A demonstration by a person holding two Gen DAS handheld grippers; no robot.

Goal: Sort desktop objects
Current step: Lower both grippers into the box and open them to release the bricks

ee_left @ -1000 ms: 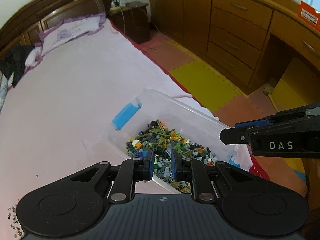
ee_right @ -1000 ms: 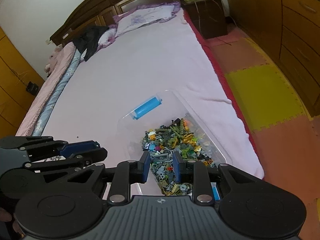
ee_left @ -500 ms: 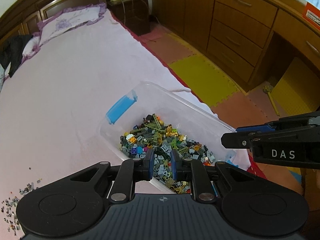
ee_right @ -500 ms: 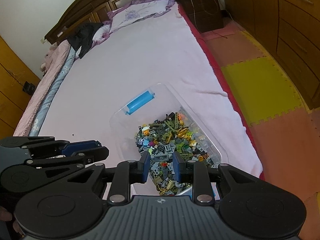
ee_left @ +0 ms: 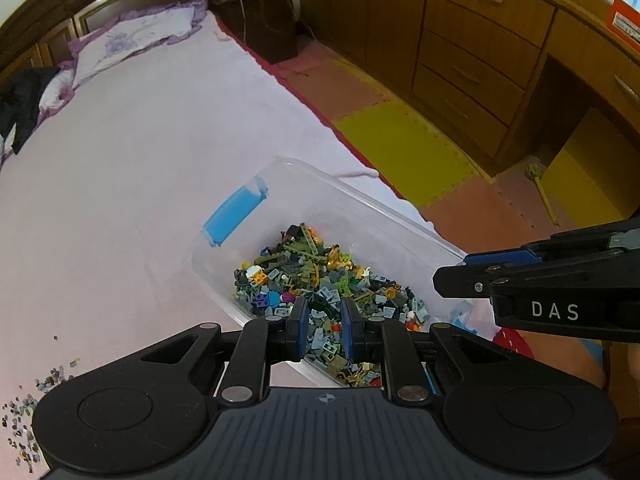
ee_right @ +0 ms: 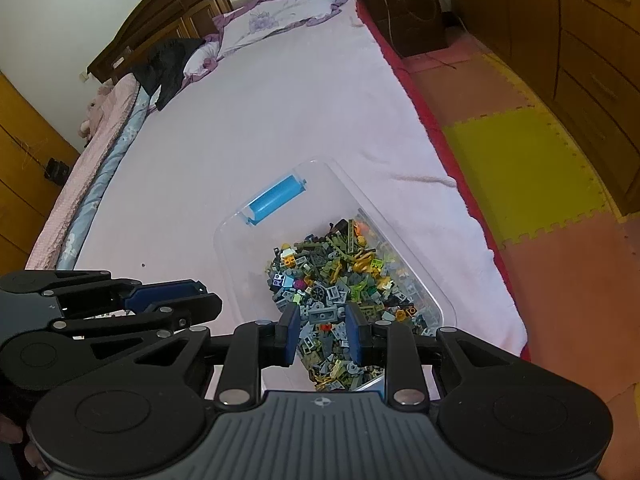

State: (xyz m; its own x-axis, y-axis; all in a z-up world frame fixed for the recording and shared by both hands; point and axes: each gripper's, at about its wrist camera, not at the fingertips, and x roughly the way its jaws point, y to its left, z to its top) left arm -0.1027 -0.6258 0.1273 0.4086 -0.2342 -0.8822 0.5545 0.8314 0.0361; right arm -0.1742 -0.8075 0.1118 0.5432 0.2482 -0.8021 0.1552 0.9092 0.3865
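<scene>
Our left gripper and right gripper hang over the clear box, each a little apart with nothing pinched. We should dip slowly and grab one small brick, not a clump; more bits lie on the bed

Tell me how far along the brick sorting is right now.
Most small bricks already sit heaped in the clear plastic bin on the bed. Nothing is in hand: the left gripper and right gripper both hover above the pile with a narrow empty gap between the fingers. A scatter of loose pieces remains on the sheet.
</scene>
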